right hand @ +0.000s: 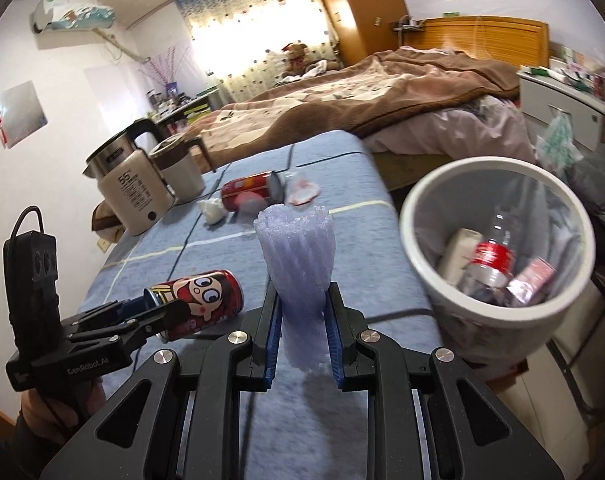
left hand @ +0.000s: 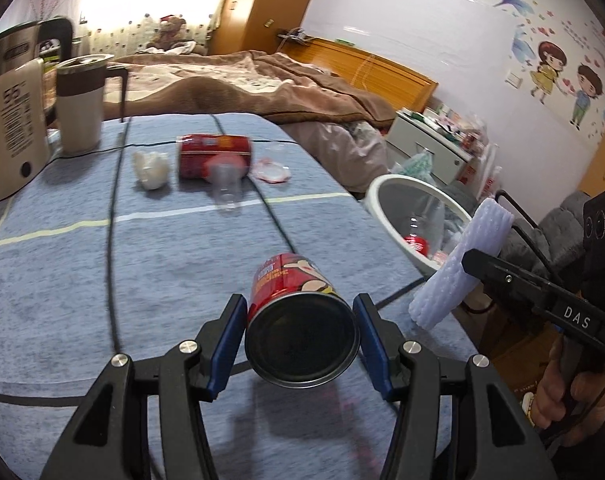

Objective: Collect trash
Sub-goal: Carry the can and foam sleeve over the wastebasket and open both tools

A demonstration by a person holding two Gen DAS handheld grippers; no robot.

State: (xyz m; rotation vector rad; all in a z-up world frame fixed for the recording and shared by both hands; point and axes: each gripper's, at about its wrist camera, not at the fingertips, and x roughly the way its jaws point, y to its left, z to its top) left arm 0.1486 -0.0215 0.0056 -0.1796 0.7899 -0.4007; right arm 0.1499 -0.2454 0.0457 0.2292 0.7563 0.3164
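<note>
Both claws loaded above the blue table, bin off its right edge.

Left gripper [left hand: 300, 334] clamps a red cartoon can [left hand: 298, 316], bottom toward the lens, lifted off the tablecloth [left hand: 162, 272]. Farther back lie a crumpled tissue [left hand: 152, 170], a second red can [left hand: 212, 154] and a clear cup [left hand: 226, 184]. Right gripper [right hand: 304, 334] pinches a pale foam net sleeve [right hand: 298, 252] narrowly, upright. White trash bin [right hand: 422, 276] holds a bottle [right hand: 492, 256].

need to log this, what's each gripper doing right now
left gripper: shut on the red can
right gripper: shut on the foam sleeve
</note>
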